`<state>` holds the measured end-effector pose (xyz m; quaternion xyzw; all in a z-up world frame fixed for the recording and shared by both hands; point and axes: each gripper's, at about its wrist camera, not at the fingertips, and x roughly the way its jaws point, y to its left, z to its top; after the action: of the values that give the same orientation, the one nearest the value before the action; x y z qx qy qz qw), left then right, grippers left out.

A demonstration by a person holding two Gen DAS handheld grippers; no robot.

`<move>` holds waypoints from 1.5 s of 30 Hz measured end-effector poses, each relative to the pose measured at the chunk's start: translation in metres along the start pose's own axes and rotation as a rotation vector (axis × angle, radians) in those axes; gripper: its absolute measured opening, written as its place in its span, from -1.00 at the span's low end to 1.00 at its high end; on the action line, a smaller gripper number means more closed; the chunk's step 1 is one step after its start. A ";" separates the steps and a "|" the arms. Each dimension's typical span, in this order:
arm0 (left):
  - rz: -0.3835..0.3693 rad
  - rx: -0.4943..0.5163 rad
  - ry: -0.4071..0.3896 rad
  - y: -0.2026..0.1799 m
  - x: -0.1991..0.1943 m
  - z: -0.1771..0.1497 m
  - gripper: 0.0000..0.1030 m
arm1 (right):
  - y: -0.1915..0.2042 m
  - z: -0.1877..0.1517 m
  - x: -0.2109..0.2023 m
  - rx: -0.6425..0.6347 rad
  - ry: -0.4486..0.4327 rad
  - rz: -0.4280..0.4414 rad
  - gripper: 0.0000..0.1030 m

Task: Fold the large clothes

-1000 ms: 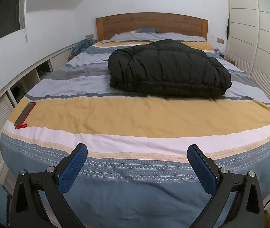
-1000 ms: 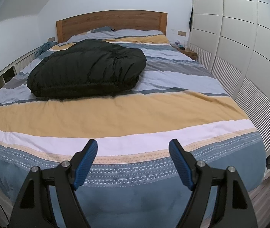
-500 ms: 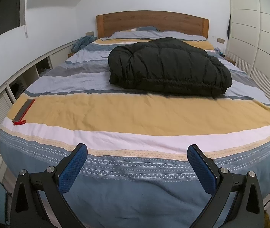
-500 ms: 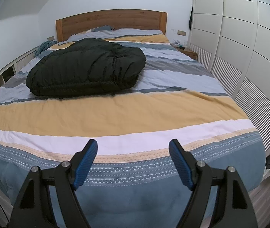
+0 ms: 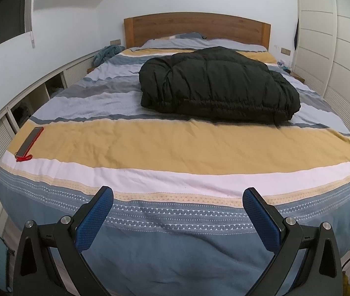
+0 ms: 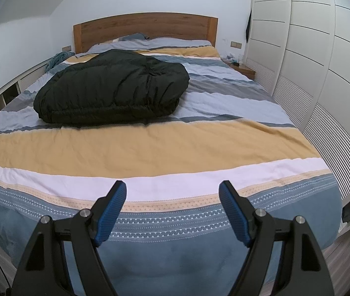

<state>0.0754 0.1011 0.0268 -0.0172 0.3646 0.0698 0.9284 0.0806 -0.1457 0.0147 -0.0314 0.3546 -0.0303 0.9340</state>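
A black puffy jacket [image 5: 216, 86] lies folded in a bundle on the middle of the striped bed [image 5: 175, 148]; it also shows in the right wrist view [image 6: 110, 91]. My left gripper [image 5: 177, 194] is open and empty, held at the foot of the bed, far from the jacket. My right gripper [image 6: 173, 187] is open and empty, also at the foot of the bed, to the right of the left one.
A phone with a red strap [image 5: 29, 141] lies near the bed's left edge. Low white shelving [image 5: 14, 103] runs along the left wall. White wardrobes [image 6: 310, 74] stand on the right. A wooden headboard [image 5: 197, 28] and a nightstand [image 6: 245, 70] are at the back.
Both grippers have drawn slightly back and lower from the bed; the view has tilted a little. The jacket has not moved.
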 end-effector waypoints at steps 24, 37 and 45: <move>-0.012 -0.004 -0.015 0.001 -0.006 -0.001 0.99 | -0.003 0.001 -0.007 0.002 -0.010 0.002 0.49; -0.007 -0.009 -0.037 0.004 -0.013 -0.002 0.99 | -0.003 0.002 -0.013 0.005 -0.012 0.002 0.49; -0.007 -0.012 -0.035 0.004 -0.013 -0.002 0.99 | -0.002 0.003 -0.012 0.002 -0.002 0.002 0.49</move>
<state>0.0639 0.1035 0.0340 -0.0226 0.3477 0.0691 0.9348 0.0731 -0.1470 0.0249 -0.0300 0.3536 -0.0299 0.9344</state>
